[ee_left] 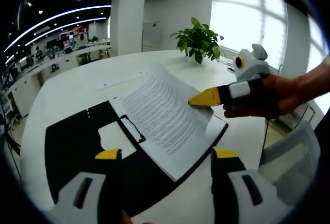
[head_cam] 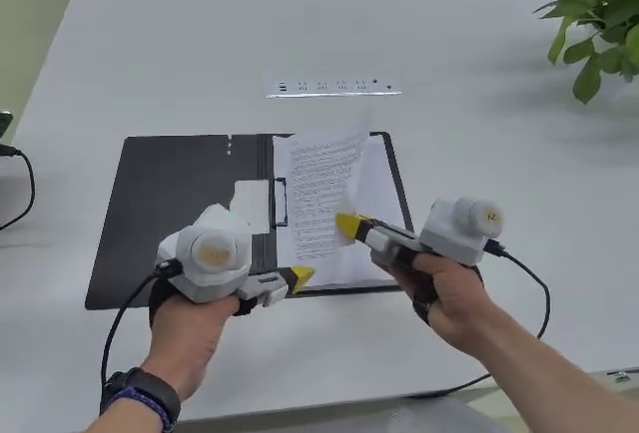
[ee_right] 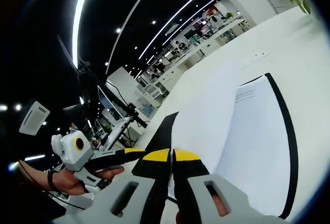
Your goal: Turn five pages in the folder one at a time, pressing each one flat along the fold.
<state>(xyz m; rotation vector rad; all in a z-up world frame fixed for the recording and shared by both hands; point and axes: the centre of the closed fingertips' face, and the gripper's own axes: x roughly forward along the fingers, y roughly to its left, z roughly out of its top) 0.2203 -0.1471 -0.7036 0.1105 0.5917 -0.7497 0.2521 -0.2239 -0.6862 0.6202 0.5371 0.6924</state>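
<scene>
An open black folder (head_cam: 165, 204) lies on the white table, its clip (head_cam: 281, 202) at the spine and a stack of printed pages (head_cam: 379, 194) on the right half. My right gripper (head_cam: 348, 224) is shut on the right edge of the top page (head_cam: 319, 189), which stands lifted and curled toward the spine. In the right gripper view the raised page (ee_right: 211, 115) rises from between the closed yellow tips (ee_right: 171, 156). My left gripper (head_cam: 301, 276) hovers open at the folder's front edge (ee_left: 170, 175), near the spine, holding nothing.
A white power strip (head_cam: 332, 86) lies on the table behind the folder. A green potted plant (head_cam: 596, 9) stands at the far right corner. Cables (head_cam: 529, 283) trail from both grippers across the front of the table. A small white label (head_cam: 252, 204) sits on the folder's left flap.
</scene>
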